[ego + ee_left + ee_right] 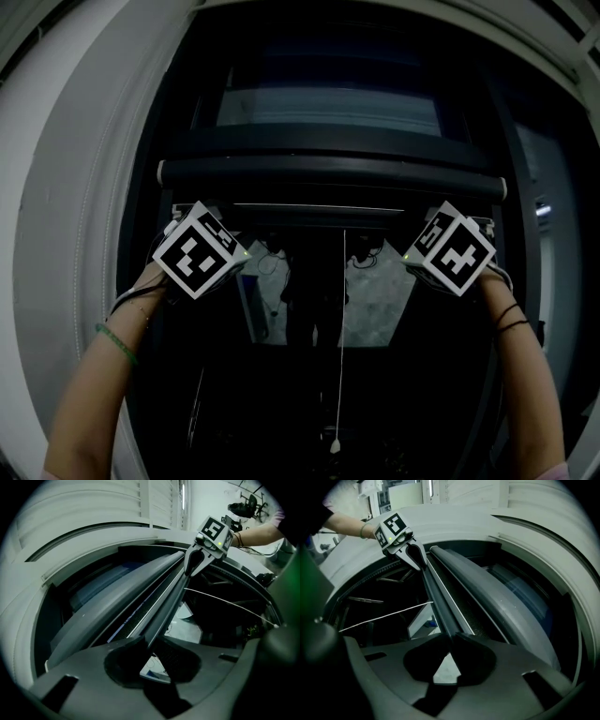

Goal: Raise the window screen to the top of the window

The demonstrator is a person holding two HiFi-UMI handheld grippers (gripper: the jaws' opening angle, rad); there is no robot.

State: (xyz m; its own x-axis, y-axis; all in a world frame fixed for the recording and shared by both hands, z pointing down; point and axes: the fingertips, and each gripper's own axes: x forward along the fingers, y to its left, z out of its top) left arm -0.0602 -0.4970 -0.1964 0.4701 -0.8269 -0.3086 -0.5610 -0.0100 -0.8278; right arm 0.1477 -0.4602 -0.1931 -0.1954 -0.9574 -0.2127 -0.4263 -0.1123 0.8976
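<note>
The window screen's dark bottom bar (319,214) runs level just under the grey roller housing (328,173), high in the window. My left gripper (246,242) is shut on the bar near its left end, and my right gripper (406,246) is shut on it near the right end. In the left gripper view the bar (164,599) runs away from between the left gripper's (149,644) pads towards the right gripper (199,560). The right gripper view mirrors this: the bar (440,602) leaves the right gripper (452,644) and reaches the left gripper (412,555).
A white pull cord (342,328) hangs from the bar's middle down to a small knob (335,446). The white window frame (84,234) curves round both sides. Behind the glass it is dark, with pale reflections (375,300).
</note>
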